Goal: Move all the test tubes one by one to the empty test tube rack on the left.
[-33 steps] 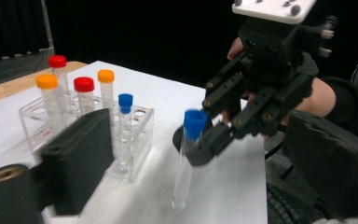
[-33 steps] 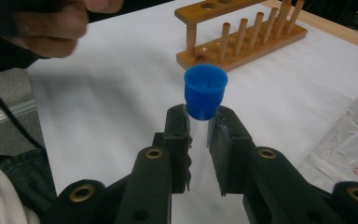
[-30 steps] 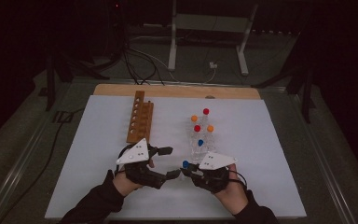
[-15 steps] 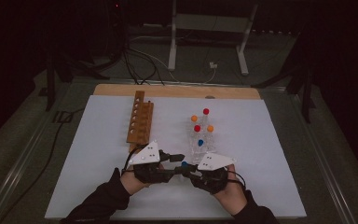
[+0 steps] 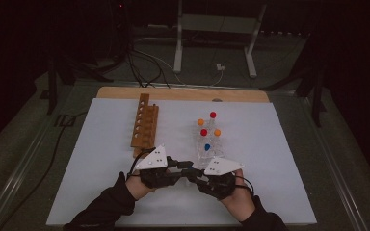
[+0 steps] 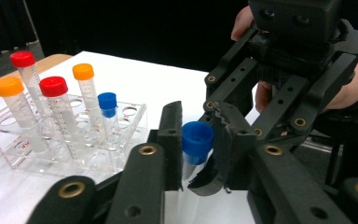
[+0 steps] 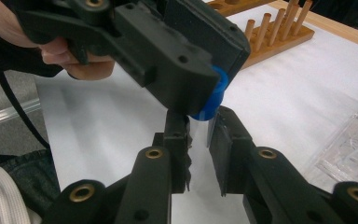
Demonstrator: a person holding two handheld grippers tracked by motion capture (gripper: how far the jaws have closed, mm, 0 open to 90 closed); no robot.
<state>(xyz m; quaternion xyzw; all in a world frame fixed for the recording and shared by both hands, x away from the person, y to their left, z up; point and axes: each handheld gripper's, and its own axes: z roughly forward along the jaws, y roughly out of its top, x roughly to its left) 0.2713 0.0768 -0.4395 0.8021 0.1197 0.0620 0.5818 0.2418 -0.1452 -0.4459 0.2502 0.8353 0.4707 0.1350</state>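
Low centre of frame: left gripper point(image 5: 187, 166), apart a second ago, now jaws just closed on blue cap point(image 6: 197, 137); right gripper point(image 7: 200, 135) clenched on clear tube point(image 7: 199, 125) beneath, below rack point(image 6: 9, 144).

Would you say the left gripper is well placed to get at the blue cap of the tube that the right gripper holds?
Probably yes: the left gripper is already shut on the blue cap; nothing stands between.

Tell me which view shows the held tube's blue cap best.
Left gripper view: the blue cap faces the camera, pinched between two jaws. Right gripper view shows its edge behind the left gripper. High view hides it.
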